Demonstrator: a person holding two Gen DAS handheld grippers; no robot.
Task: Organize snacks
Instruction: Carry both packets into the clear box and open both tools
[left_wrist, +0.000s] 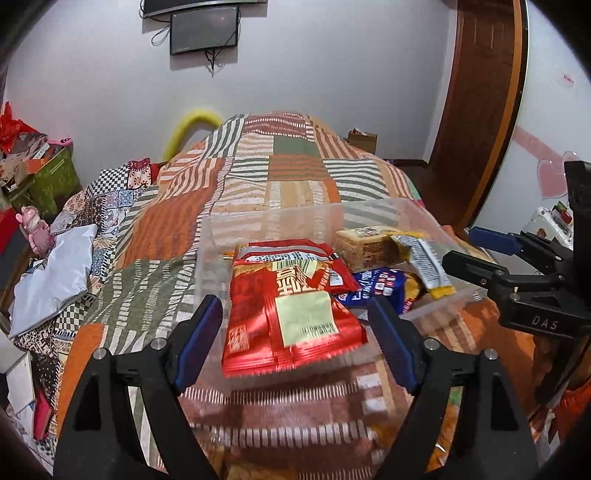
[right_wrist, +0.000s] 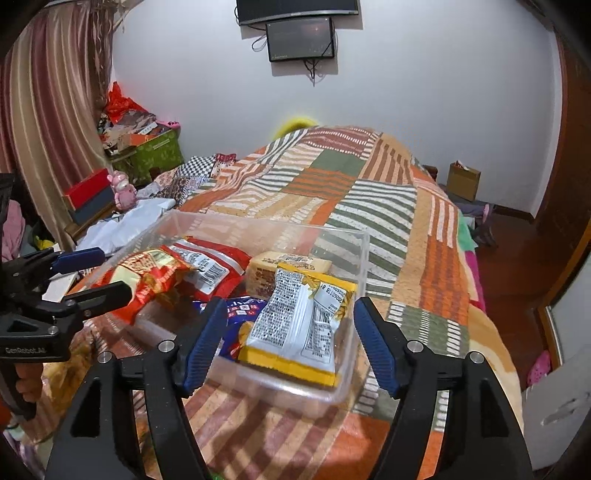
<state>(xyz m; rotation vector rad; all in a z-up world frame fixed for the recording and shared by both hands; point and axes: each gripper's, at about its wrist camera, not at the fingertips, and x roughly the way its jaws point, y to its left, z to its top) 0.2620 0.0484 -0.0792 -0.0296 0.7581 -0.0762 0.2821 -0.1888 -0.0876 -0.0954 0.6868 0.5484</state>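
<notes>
A clear plastic bin (left_wrist: 273, 218) (right_wrist: 364, 254) sits on the patchwork bed. In it lie a red snack bag (left_wrist: 291, 314) (right_wrist: 155, 280), a yellow-and-white packet (left_wrist: 424, 266) (right_wrist: 299, 328), a tan block-shaped pack (left_wrist: 369, 247) (right_wrist: 284, 264) and a blue packet (left_wrist: 376, 288) (right_wrist: 240, 308). My left gripper (left_wrist: 295, 339) is open, its jaws either side of the red bag's near end without touching it. My right gripper (right_wrist: 290, 339) is open around the yellow-and-white packet, also apart from it. Each gripper shows in the other's view, the right one (left_wrist: 480, 254) and the left one (right_wrist: 88, 273).
The bedspread (left_wrist: 258, 177) (right_wrist: 351, 192) stretches back to a white wall. A white bag (left_wrist: 59, 273) and a pink toy (left_wrist: 35, 229) lie at left. Green boxes (right_wrist: 155, 155) stand by the curtain. A wooden door (left_wrist: 476, 110) is at right.
</notes>
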